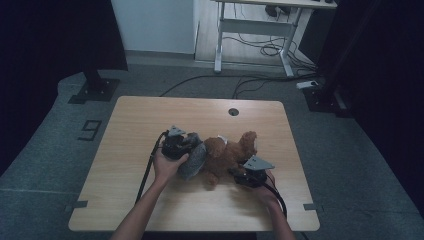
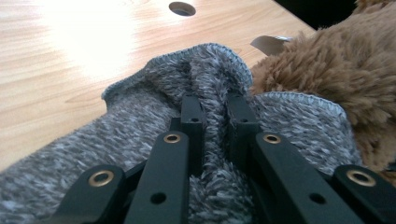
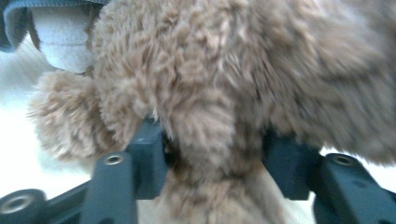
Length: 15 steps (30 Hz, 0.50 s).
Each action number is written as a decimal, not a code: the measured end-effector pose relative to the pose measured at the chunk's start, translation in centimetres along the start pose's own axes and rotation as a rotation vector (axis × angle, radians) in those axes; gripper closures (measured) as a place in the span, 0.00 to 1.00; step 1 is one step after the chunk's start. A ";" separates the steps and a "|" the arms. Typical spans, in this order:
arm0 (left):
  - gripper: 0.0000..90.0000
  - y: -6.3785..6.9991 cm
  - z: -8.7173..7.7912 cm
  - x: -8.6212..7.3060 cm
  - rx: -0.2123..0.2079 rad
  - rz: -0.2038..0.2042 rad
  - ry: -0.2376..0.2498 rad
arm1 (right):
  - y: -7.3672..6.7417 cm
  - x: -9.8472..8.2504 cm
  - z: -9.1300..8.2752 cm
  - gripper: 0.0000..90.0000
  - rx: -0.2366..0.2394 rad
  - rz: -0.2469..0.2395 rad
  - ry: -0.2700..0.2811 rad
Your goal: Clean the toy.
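The counter lies bare around the middle; there the plush bear and the grey knit block passage.

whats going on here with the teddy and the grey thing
A person works at a wooden table with a gripper in each hand. The left gripper is pinched shut on a fold of a grey knit garment beside a brown plush bear. The right gripper straddles a part of the bear.

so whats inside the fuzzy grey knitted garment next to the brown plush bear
The fuzzy grey knitted garment partly covers the brown plush bear. The left gripper pinches a fold of it; how much of the bear is inside is hidden.
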State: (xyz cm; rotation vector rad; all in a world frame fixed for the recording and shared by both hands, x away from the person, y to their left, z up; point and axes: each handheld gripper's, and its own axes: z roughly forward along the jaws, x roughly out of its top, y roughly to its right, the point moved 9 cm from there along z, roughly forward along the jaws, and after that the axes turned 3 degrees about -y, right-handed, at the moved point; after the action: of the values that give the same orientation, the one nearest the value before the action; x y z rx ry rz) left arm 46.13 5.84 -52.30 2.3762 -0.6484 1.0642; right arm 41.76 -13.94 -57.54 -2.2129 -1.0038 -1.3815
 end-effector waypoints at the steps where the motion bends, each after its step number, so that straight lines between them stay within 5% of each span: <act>1: 0.89 0.0 -0.1 -0.1 -0.007 -0.005 0.006 | 0.0 -0.1 -0.4 0.44 0.007 0.015 0.000; 7: 0.90 0.7 -1.3 -1.1 -0.044 -0.002 0.023 | 1.3 1.0 -4.3 0.25 0.008 0.157 0.108; 15: 0.90 1.6 -2.6 -2.4 -0.072 -0.004 0.048 | 2.3 3.7 -5.0 0.19 -0.026 0.202 0.126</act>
State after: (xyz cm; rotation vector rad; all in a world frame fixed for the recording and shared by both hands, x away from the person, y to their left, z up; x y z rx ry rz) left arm 42.33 6.60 -52.31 2.2823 -0.6533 1.0745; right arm 41.28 -17.13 -51.77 -2.1476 -0.7014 -1.4280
